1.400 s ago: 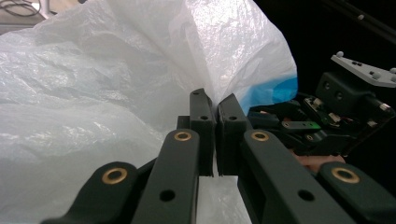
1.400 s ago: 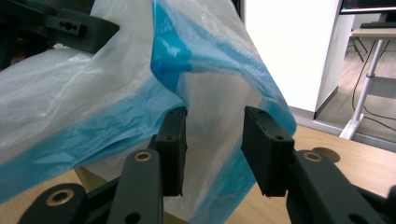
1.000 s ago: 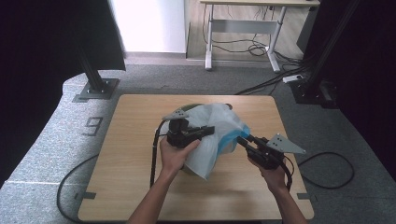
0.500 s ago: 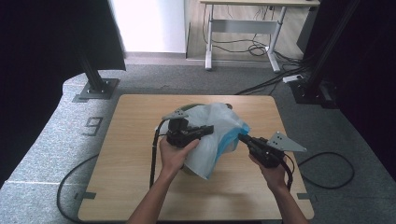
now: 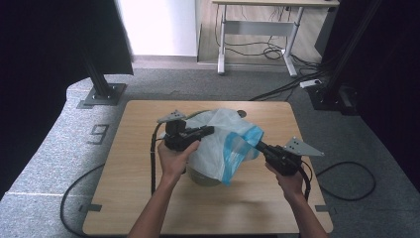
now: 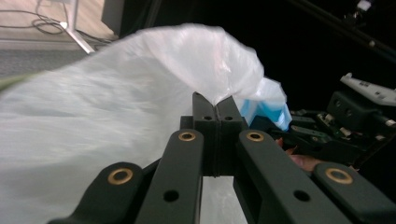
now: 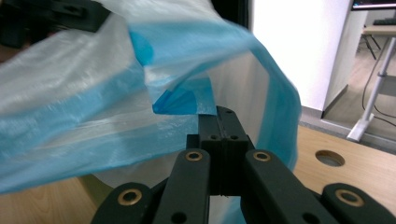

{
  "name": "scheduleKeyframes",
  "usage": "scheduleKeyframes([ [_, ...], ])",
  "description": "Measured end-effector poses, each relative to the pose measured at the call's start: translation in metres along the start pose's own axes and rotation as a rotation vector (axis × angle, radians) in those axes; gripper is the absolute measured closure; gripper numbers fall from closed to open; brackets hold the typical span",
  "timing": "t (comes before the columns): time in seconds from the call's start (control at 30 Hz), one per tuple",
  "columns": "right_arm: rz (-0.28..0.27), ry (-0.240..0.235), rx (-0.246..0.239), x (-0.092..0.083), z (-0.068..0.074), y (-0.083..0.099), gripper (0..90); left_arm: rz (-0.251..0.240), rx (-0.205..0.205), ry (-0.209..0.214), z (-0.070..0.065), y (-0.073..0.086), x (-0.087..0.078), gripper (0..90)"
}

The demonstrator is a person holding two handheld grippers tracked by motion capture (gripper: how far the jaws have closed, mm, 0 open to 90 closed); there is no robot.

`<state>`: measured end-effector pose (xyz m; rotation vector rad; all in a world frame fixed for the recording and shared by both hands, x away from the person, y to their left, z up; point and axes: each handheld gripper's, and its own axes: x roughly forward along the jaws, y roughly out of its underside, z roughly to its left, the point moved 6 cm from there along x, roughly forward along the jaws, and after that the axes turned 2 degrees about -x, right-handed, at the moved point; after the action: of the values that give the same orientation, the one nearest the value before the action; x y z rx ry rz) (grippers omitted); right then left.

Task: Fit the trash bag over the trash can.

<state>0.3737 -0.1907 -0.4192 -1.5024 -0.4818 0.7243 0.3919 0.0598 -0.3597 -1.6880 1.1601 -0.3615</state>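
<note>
The thin white plastic bag with a blue band point(image 5: 225, 144) sits mid-surface, draped over a round olive-green container point(image 5: 203, 176) on the light wooden surface point(image 5: 247, 208). The 2 grippers pinch opposite sides of its mouth: left gripper point(image 6: 216, 105) closed on white film, right gripper point(image 7: 223, 116) closed on the blue edge. The bag's opening spans between them, so stretching it likely means drawing the hands apart.

The high view looks forward and down from above the bench's point(image 5: 148, 208) near edge, taking in the whole top. Each gripper view looks along its own jaws at very close range, and all three share the white-and-blue plastic bag point(image 5: 223, 144) point(image 6: 116, 102) point(image 7: 93, 112).
</note>
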Motion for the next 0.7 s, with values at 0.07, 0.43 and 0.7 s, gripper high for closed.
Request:
scheduleKeyframes([
  [0.07,0.003,0.010,0.005,-0.001,-0.004,0.000,88.9,-0.009,0.000,-0.006,0.002,-0.002,-0.005,89.7],
  [0.43,0.030,0.105,-0.018,-0.006,-0.028,-0.002,88.8,-0.032,-0.018,0.004,0.011,-0.003,-0.018,89.8],
  [0.7,0.009,0.167,-0.005,-0.021,-0.048,-0.009,88.9,-0.055,-0.014,0.021,0.013,-0.007,-0.024,89.8],
])
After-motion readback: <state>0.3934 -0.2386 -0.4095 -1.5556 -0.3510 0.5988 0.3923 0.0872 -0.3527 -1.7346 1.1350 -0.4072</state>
